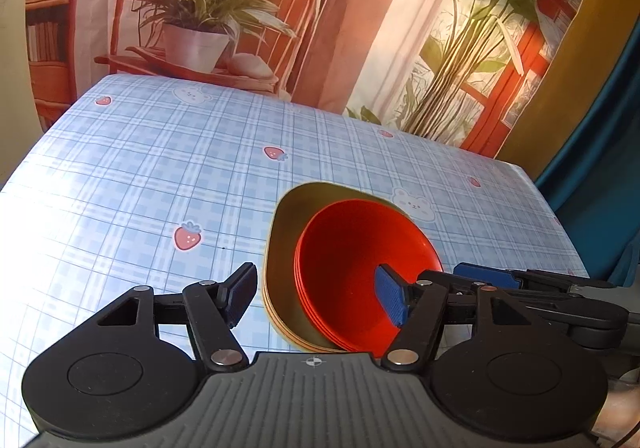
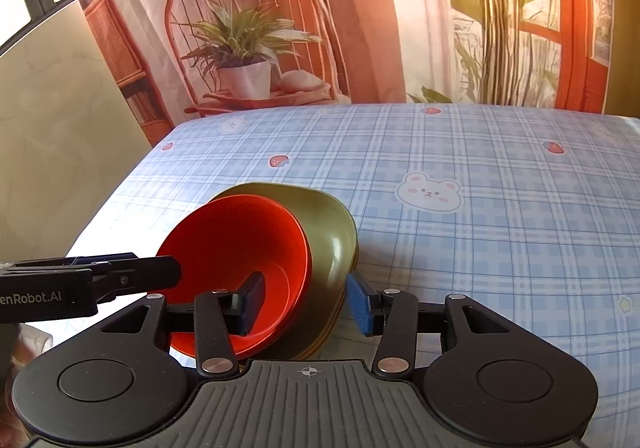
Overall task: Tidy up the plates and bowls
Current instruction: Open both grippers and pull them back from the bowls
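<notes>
A stack of olive-yellow plates (image 1: 288, 224) with several red bowls (image 1: 352, 248) nested on top sits near the table's front edge; it also shows in the right wrist view, plates (image 2: 332, 224) and bowls (image 2: 240, 240). My left gripper (image 1: 316, 298) is open and straddles the stack's left rim, its right finger inside the red bowl. My right gripper (image 2: 306, 304) is open and straddles the stack's right rim, its left finger inside the bowl. Neither set of jaws presses the rims. Each gripper shows at the edge of the other's view.
The table (image 2: 500, 215) carries a blue plaid cloth with strawberries and bears. A printed backdrop (image 2: 320, 7) of a chair and plants hangs behind the far edge. A beige wall (image 2: 60, 119) stands at the left.
</notes>
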